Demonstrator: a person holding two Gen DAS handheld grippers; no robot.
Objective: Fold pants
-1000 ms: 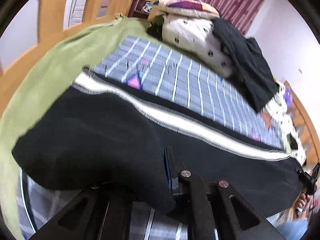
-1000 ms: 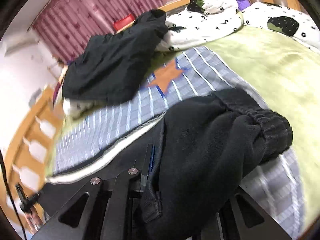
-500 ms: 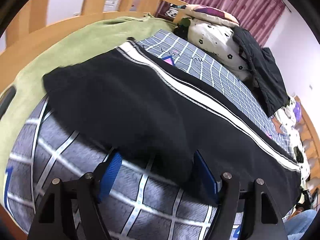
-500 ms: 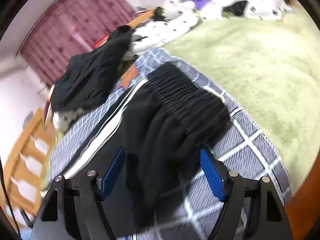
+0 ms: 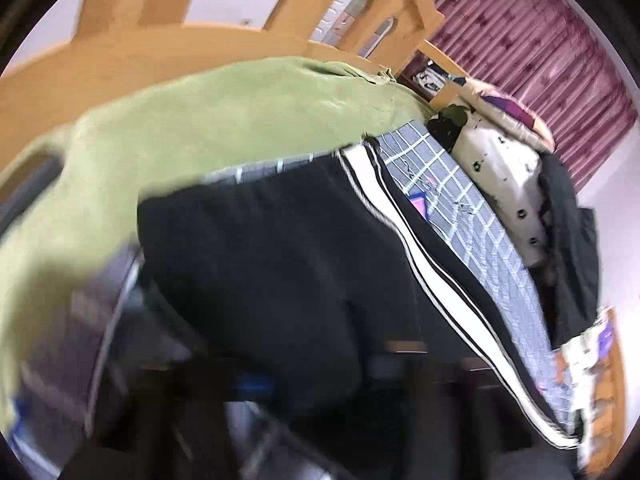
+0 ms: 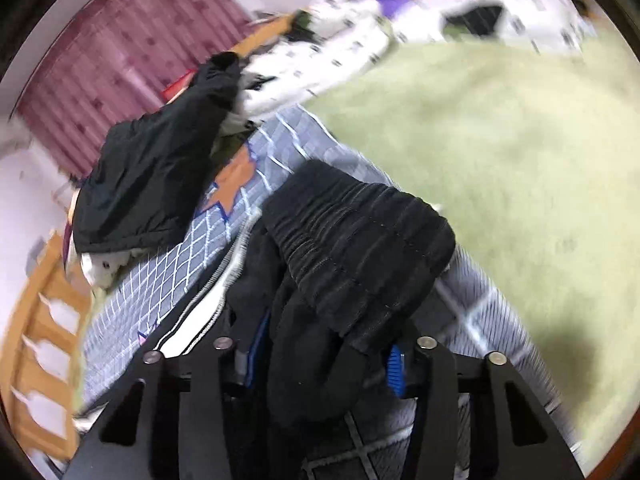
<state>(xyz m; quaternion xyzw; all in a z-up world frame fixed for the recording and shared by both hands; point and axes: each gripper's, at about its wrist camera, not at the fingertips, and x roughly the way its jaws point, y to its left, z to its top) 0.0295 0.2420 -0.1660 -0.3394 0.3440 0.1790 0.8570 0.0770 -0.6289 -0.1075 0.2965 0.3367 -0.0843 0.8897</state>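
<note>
Black pants (image 5: 280, 248) with a white side stripe (image 5: 420, 256) lie lengthwise on a grey checked blanket. In the left wrist view my left gripper (image 5: 316, 384) is a dark blur at the bottom, at the near edge of the leg end; its jaws cannot be made out. In the right wrist view the ribbed elastic waistband (image 6: 360, 240) is bunched up, and my right gripper (image 6: 324, 360) stands open with the black cloth between its blue-padded fingers (image 6: 396, 368).
A green blanket (image 6: 500, 132) covers the bed beside the checked blanket (image 5: 472, 208). A black jacket (image 6: 156, 168) and spotted white pillows (image 5: 504, 164) lie at the far side. A wooden bed frame (image 5: 168, 52) borders the bed.
Both grippers opened and let the pants drop onto the blanket half a second ago. Since then both have moved; the right jaws have narrowed around the waistband and the left view has blurred.
</note>
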